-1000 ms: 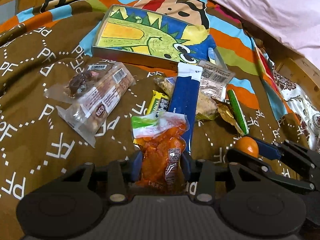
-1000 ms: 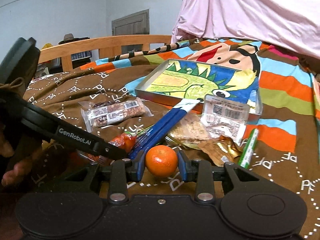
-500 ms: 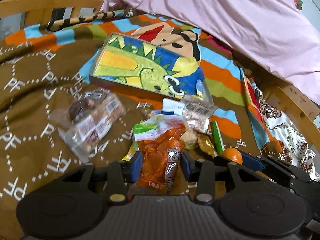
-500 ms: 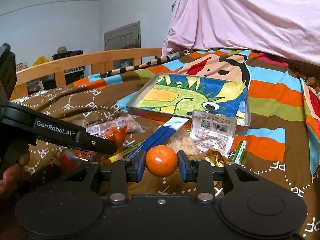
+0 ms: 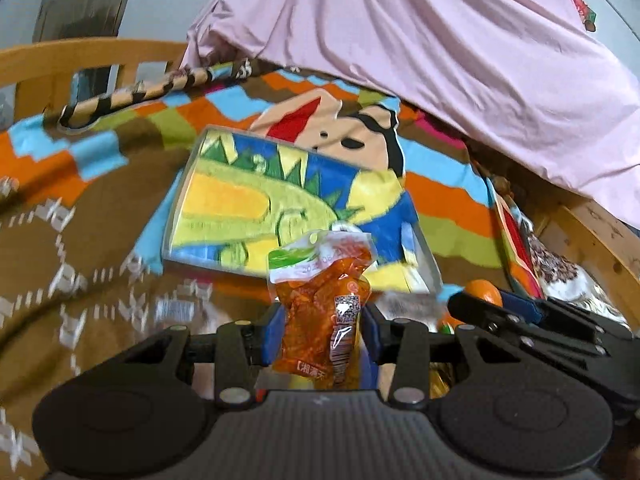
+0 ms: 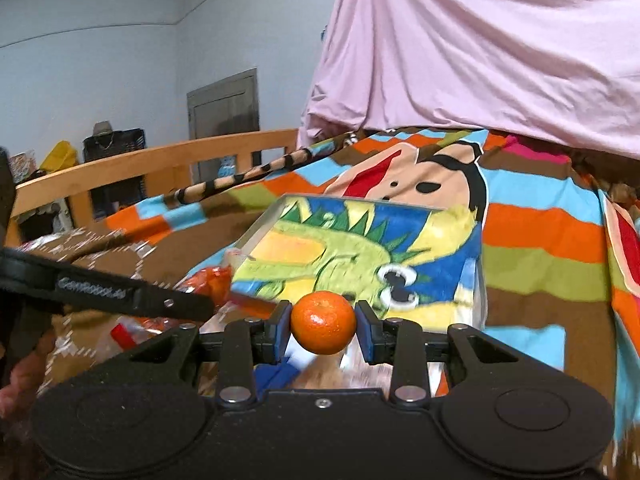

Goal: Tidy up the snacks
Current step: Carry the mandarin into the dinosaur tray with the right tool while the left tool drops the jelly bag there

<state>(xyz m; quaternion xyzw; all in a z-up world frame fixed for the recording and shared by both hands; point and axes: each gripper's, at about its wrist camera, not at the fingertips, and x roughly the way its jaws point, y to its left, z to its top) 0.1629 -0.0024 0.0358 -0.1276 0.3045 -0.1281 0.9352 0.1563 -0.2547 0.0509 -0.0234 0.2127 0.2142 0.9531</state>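
Note:
My left gripper (image 5: 320, 330) is shut on an orange snack pouch (image 5: 320, 312) with a green and white top, held up off the bed. My right gripper (image 6: 323, 330) is shut on a small orange mandarin (image 6: 323, 322). From the left wrist view, the right gripper (image 5: 496, 308) hangs at the right with the mandarin (image 5: 482, 290) in it. A shallow clear tray (image 5: 174, 216) lined with a green dinosaur picture lies just ahead of both; in the right wrist view the tray (image 6: 256, 230) sits behind the mandarin. The left gripper's arm (image 6: 100, 290) crosses the left side there.
Blurred loose snack packets (image 6: 140, 328) lie on the brown patterned blanket (image 5: 80, 264) below the grippers. A pink sheet (image 5: 440, 40) hangs behind the tray. A wooden bed rail (image 6: 160, 164) runs along the far left, and a person's hand (image 6: 20, 380) shows at the left edge.
Both grippers rose and moved toward the tray, carrying the pouch and the mandarin off the blanket. The pile of packets dropped low and mostly out of view.

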